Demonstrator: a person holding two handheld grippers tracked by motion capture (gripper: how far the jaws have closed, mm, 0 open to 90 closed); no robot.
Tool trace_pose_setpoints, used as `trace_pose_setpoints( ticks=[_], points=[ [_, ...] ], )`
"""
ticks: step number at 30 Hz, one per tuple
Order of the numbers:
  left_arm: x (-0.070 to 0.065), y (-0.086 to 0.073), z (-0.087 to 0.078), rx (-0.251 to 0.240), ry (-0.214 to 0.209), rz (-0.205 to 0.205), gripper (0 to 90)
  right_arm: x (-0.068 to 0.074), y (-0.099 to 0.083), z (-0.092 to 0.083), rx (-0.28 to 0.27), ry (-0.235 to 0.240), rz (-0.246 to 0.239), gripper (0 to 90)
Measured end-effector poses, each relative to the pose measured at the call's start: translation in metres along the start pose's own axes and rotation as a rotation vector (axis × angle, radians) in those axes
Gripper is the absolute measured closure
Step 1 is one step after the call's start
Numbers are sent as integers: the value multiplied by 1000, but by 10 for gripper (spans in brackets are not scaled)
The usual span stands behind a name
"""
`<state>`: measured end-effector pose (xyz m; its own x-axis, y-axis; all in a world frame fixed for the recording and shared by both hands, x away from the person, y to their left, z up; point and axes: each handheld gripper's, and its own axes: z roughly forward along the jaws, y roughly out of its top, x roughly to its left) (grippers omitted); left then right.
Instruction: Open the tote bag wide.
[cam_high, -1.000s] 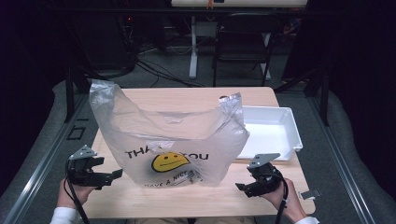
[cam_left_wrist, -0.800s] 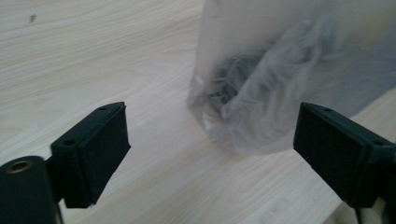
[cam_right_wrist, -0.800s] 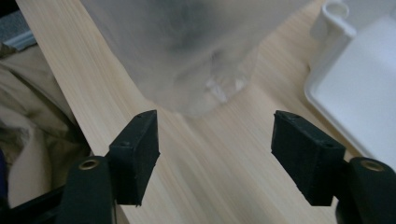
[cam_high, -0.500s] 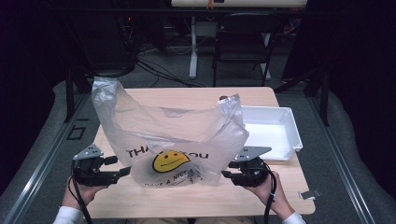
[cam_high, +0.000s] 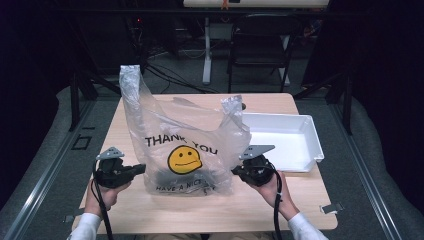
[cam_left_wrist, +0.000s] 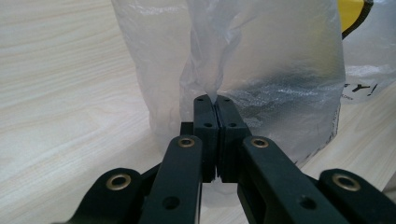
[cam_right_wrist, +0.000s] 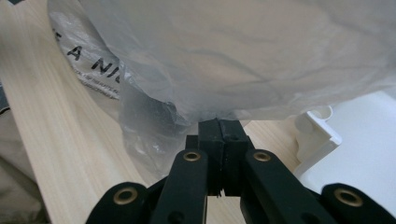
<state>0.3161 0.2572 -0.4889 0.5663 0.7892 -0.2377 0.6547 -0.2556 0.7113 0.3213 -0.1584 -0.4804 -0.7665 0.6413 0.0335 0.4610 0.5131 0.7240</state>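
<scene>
A clear plastic bag (cam_high: 187, 150) stands upright near the middle of the wooden bench (cam_high: 150, 210), puffed open, its two handles rising at the top, the left one taller. Black print on its front reads THANK YOU above a yellow smiley and HAVE A NICE below it. Something dark lies in the bottom of the bag, seen through the film; what it is cannot be told.

The left gripper (cam_high: 141, 169) is at the bag's lower left edge. In the left gripper view its jaws have just closed and stand together, with a pinch of the bag's film (cam_left_wrist: 215, 93) caught between the tips. The right gripper (cam_high: 236, 171) is at the bag's lower right edge. In the right gripper view its jaws have likewise just closed, tips pressed together right at a fold of film (cam_right_wrist: 215, 112) at the bag's bottom corner; the film seems nipped between them.

A white tray (cam_high: 307, 147) sits on the bench just right of the bag, behind the right gripper; its visible inside is bare white. One corner of it shows in the right gripper view (cam_right_wrist: 322, 133).
</scene>
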Motion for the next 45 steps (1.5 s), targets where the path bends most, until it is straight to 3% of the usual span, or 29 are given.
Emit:
trace_pose_setpoints(
  ticks=[5,12,14,18,21,24,25,26,28,29,33,37,41,45],
  points=[
    [1,-2,6,46,5,-4,900,-6,1,11,53,8,18,900],
    [5,-12,16,161,20,-4,900,-12,-7,33,155,55,50,900],
    [5,-15,19,189,22,-2,900,-13,-11,38,181,29,46,900],
    [4,-19,24,236,22,14,900,-13,-19,48,212,40,81,900],
    [3,-23,29,276,29,20,900,-12,-23,55,280,30,67,900],
    [1,-26,36,328,39,34,900,-9,-25,59,289,13,74,900],
    [0,-27,38,334,40,37,900,-11,-24,56,303,35,58,900],
    [0,-27,39,342,43,41,900,-12,-22,52,331,26,31,890],
    [0,-27,40,344,42,50,900,-10,-22,47,283,30,58,798],
    [0,-26,40,343,43,50,900,-11,-19,41,292,24,27,719],
    [0,-26,40,338,43,46,900,-3,-14,19,227,38,-15,505],
    [0,-26,40,340,42,45,900,14,-7,1,148,20,-65,391],
    [1,-26,42,347,42,45,900,28,3,0,63,-30,-123,469],
    [2,-26,41,354,32,38,897,32,9,13,48,-35,-161,749]
  ],
)
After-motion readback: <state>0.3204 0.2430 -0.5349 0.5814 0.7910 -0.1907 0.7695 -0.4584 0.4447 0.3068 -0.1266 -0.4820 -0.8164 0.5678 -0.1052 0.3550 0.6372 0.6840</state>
